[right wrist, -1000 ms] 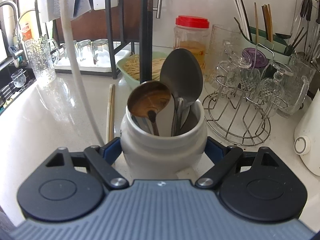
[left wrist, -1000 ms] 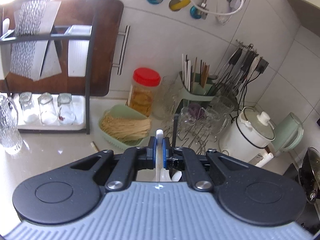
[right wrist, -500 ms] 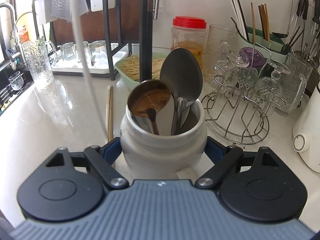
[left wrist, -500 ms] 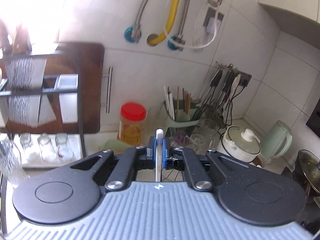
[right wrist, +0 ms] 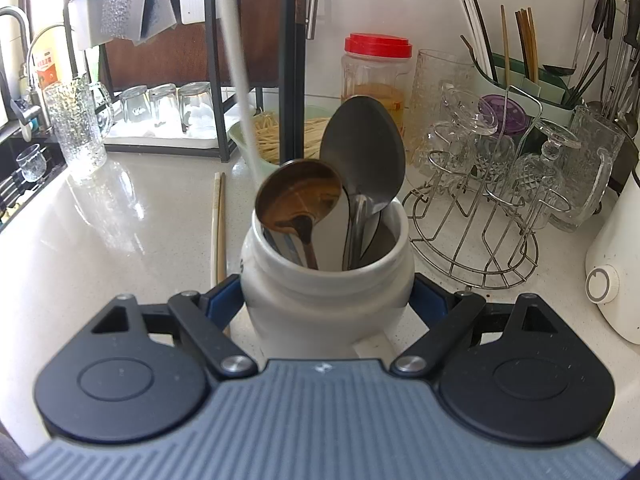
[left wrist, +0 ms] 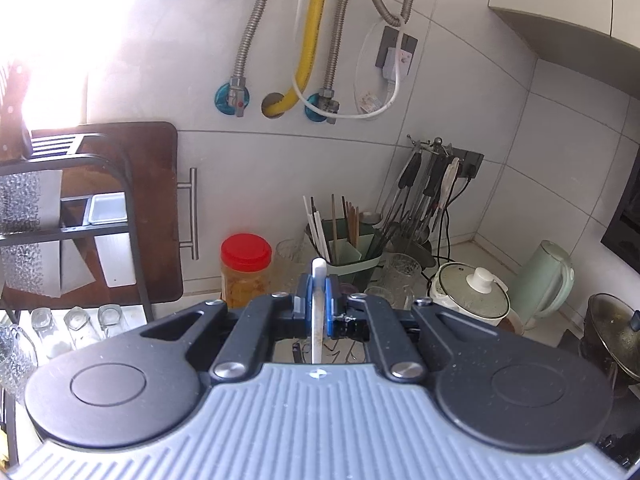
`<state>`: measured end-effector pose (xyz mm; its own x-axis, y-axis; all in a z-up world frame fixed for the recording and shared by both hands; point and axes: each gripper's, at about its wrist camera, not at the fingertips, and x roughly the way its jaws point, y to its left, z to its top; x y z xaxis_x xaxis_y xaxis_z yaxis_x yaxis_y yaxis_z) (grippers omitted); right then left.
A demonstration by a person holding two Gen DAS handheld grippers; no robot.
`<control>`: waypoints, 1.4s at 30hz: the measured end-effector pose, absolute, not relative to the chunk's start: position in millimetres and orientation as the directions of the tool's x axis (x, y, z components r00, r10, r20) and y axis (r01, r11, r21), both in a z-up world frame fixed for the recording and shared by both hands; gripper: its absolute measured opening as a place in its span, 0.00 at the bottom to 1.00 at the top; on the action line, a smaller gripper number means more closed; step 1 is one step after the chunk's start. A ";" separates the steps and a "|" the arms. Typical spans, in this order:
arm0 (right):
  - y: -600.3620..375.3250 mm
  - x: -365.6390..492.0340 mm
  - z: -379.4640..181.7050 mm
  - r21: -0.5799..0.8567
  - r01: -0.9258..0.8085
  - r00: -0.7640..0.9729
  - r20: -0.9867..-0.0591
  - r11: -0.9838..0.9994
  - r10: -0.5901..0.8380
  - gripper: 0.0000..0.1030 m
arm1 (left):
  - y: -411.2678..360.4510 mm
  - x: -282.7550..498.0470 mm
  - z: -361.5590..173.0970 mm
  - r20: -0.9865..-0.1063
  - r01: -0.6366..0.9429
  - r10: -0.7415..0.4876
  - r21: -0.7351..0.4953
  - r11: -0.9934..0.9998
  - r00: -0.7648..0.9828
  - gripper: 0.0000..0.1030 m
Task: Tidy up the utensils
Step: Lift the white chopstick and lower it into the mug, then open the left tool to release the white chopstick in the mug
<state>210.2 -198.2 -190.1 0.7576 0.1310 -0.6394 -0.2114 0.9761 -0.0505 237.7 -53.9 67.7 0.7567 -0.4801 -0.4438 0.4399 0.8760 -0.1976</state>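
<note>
My left gripper (left wrist: 318, 300) is shut on the thin white handle of a utensil (left wrist: 318, 272), held high above the counter and facing the tiled wall. In the right wrist view that white handle (right wrist: 240, 80) runs down from the top edge to behind the white ceramic jar (right wrist: 320, 320); its lower end is hidden. My right gripper (right wrist: 326, 298) is shut on the jar, one blue pad on each side. A brass ladle (right wrist: 298, 196) and a dark grey spoon (right wrist: 362, 148) stand in the jar. Loose chopsticks (right wrist: 219, 220) lie on the counter to its left.
A green holder (left wrist: 352, 254) with chopsticks stands at the back wall. A wire rack of glasses (right wrist: 472, 240) is right of the jar and a white cooker (right wrist: 616, 280) further right. A red-lidded jar (right wrist: 378, 76), a noodle basket (right wrist: 272, 136) and a black shelf post (right wrist: 292, 60) stand behind.
My left gripper has risen with the white utensil, so its view now shows more wall and pipes. In the right wrist view the white handle has shifted rightward. The right gripper has kept still.
</note>
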 end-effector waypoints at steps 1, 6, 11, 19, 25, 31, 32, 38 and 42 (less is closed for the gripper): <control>-198.4 210.1 -190.2 -0.050 -0.211 0.758 -0.639 0.976 0.131 0.88 | -55.7 239.8 65.6 -0.449 0.437 -0.477 -0.197 0.878 0.756 0.07; -198.3 210.1 -190.1 -0.050 -0.211 0.759 -0.638 0.976 0.131 0.88 | -64.3 248.9 51.1 -0.481 0.435 -0.467 -0.185 0.881 0.742 0.07; -198.0 209.9 -190.2 -0.049 -0.209 0.760 -0.637 0.977 0.130 0.88 | -70.5 257.4 31.6 -0.526 0.435 -0.469 -0.196 0.879 0.710 0.07; -196.9 207.0 -190.1 -0.050 -0.192 0.763 -0.636 0.980 0.117 0.87 | -80.8 267.1 -1.7 -0.599 0.449 -0.490 -0.230 0.863 0.634 0.07; -195.9 205.2 -190.1 -0.050 -0.177 0.763 -0.638 0.983 0.105 0.87 | -85.6 270.1 -24.9 -0.634 0.456 -0.498 -0.247 0.855 0.591 0.07; -195.1 207.2 -189.0 -0.050 -0.172 0.757 -0.646 0.984 0.100 0.87 | -85.6 274.1 -26.7 -0.637 0.454 -0.497 -0.247 0.856 0.589 0.07; -195.1 207.1 -189.3 -0.051 -0.173 0.757 -0.646 0.984 0.100 0.87 | -85.6 274.1 -26.5 -0.638 0.453 -0.497 -0.248 0.856 0.589 0.07; -195.0 207.2 -189.2 -0.052 -0.170 0.758 -0.645 0.984 0.097 0.87 | -82.5 275.0 -26.2 -0.637 0.454 -0.511 -0.270 0.849 0.577 0.07; -194.7 206.7 -189.0 -0.051 -0.166 0.759 -0.644 0.985 0.094 0.87 | -78.0 273.0 -25.4 -0.629 0.439 -0.500 -0.266 0.858 0.596 0.15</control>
<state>206.7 -194.7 -189.0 0.7590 0.0941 -0.6443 -0.1655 0.9849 -0.0511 273.0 -78.0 -25.4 0.5958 -0.4999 -0.6286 0.4390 0.8581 -0.2663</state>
